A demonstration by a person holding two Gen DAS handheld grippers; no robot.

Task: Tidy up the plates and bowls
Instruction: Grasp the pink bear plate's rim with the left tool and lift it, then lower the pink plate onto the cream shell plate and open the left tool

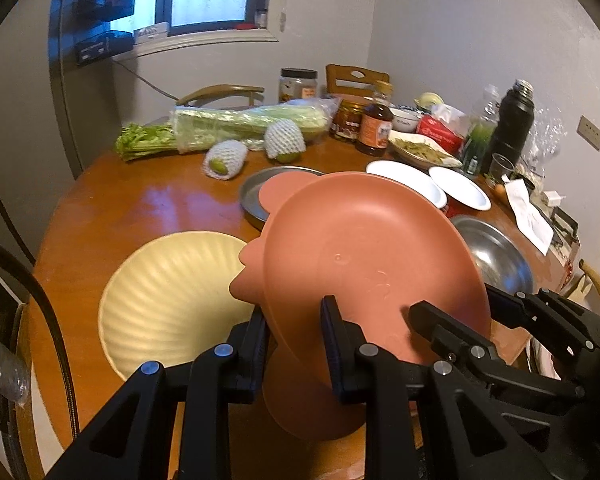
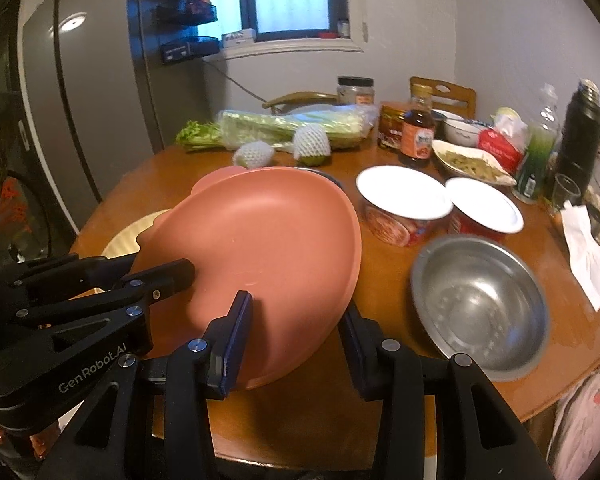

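Note:
A salmon-pink plate [image 1: 364,248] with small ear-like lobes on its rim hangs tilted above the wooden table [image 1: 140,208], held from both sides. My left gripper [image 1: 294,320] is shut on its near rim, one finger on each face. My right gripper [image 2: 296,320] is shut on the plate [image 2: 260,248] at the opposite edge, one pad inside and the other finger under it. Each gripper also shows in the other view: the right gripper [image 1: 458,304], the left gripper [image 2: 152,268]. Under the plate lies a cream ribbed plate [image 1: 172,304], partly hidden [image 2: 136,232].
A steel bowl [image 2: 480,304] sits right of the pink plate, and a steel pan [image 1: 256,196] behind it. Two red bowls with white lids [image 2: 404,196] stand further back. Celery, netted fruit, jars, bottles and a black flask [image 2: 580,132] crowd the far side. A fridge [image 2: 80,120] stands left.

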